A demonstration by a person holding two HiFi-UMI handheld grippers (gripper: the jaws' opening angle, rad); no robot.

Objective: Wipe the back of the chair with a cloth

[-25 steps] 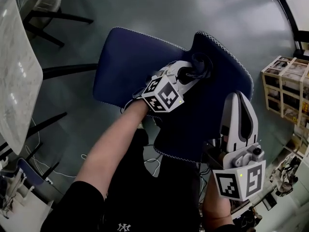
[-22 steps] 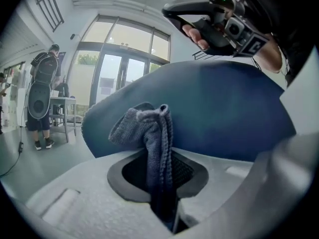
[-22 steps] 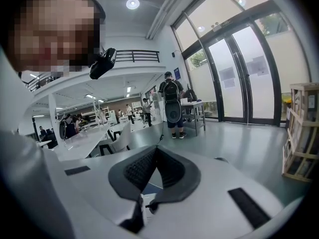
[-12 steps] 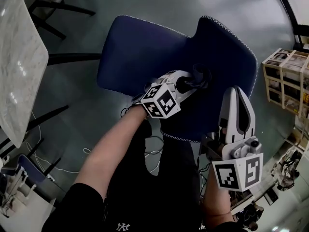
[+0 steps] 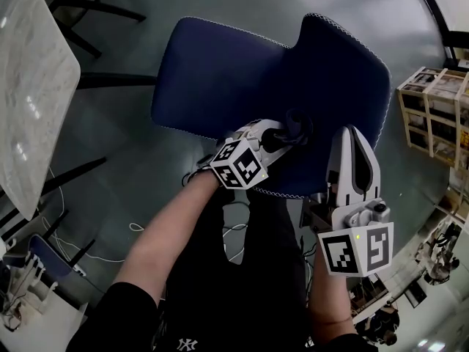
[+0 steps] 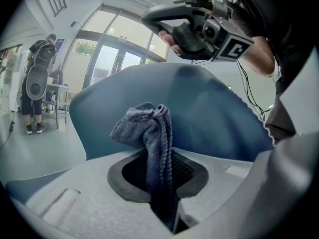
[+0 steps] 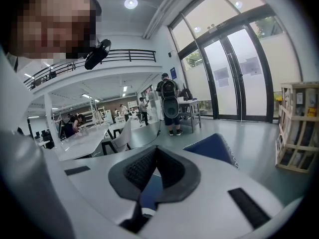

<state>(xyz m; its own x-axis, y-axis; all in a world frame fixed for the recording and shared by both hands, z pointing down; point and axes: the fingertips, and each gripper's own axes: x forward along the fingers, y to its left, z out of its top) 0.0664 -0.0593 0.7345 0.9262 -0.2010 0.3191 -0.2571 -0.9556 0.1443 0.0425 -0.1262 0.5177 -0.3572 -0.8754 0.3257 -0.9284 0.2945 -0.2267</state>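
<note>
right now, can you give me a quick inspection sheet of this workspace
surface: blue chair back, no marks visible
job's things: grey cloth at the chair back; contact unclear
clutter: nothing seen
grippers: left gripper shut on the cloth; right gripper shut, empty, apart from the cloth
cables: thin cables on the grey floor at left
surroundings: pale table, wooden rack, a person standing near glass doors
</note>
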